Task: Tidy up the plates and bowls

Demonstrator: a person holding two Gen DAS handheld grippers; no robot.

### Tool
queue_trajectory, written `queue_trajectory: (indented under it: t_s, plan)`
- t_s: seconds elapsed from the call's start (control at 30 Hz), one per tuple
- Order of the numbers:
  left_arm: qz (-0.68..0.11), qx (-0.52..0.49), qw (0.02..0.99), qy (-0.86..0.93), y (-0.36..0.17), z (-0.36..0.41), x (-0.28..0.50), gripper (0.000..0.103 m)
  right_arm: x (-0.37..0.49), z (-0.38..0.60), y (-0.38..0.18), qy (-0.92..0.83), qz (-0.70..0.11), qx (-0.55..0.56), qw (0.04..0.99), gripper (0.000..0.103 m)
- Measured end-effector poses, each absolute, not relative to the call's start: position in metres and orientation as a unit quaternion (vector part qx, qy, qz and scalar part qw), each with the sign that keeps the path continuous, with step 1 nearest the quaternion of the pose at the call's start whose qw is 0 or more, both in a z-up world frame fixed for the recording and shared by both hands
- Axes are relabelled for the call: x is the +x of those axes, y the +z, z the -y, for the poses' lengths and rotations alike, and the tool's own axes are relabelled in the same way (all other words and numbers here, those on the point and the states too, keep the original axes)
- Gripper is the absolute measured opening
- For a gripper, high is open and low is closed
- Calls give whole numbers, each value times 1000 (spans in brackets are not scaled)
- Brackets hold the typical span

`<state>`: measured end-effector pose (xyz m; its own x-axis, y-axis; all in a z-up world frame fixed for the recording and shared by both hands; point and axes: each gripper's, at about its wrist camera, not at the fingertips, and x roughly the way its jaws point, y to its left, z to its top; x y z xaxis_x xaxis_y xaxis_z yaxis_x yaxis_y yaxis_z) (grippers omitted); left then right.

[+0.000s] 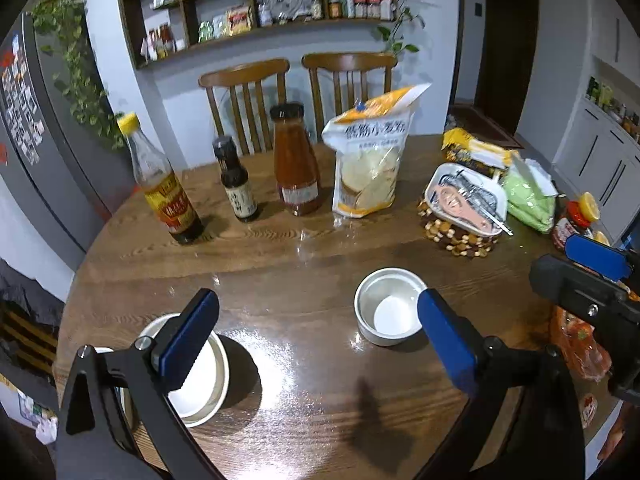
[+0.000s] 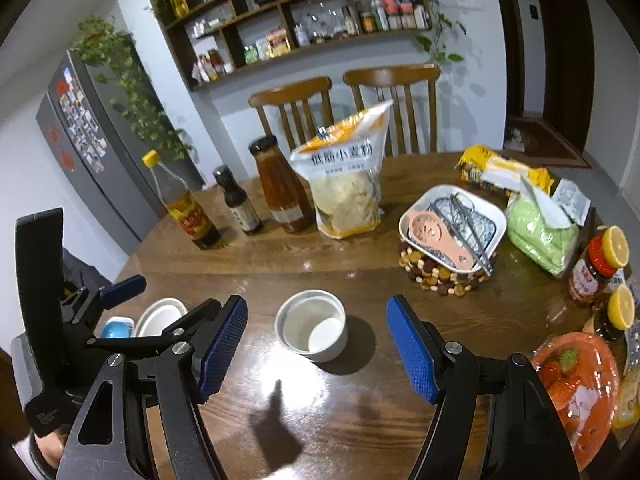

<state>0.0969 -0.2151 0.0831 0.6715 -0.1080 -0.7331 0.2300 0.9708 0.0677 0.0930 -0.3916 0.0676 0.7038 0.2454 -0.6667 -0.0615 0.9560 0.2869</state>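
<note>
Both grippers hover with jaws apart, holding nothing: the left gripper and the right gripper. The small white bowl stands on the wooden surface, just ahead of the right gripper.

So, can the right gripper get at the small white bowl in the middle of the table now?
Probably yes. The right gripper is open and empty, the small white bowl sits just ahead between its fingers, with only bare table around it.

Left bowl half behind finger
</note>
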Motion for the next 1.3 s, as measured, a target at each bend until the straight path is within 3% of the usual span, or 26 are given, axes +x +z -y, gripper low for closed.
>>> queue_trajectory:
  t_s: [0.67,0.8,0.9,1.0,1.07,1.17,1.3]
  plan:
    - [-513,53,854,-69,-26,234,164,99,172,397,-57,97,-495,232,832,73]
    - [-524,57,846,-76,-39,244,169,86,177,394,-66,105,-500,221,831,68]
    - [-531,58,841,-86,-46,248,172,71,183,391,-69,114,-503,208,831,54]
    - [-542,50,833,-96,-53,248,175,51,187,389,-76,130,-509,206,826,50]
    - [-542,41,834,-98,-54,246,176,47,190,388,-79,140,-507,209,824,48]
    - [-543,36,833,-102,-57,246,176,46,192,387,-82,151,-508,212,821,39]
    - [-545,33,829,-116,-60,252,178,32,193,386,-82,149,-508,202,824,32]
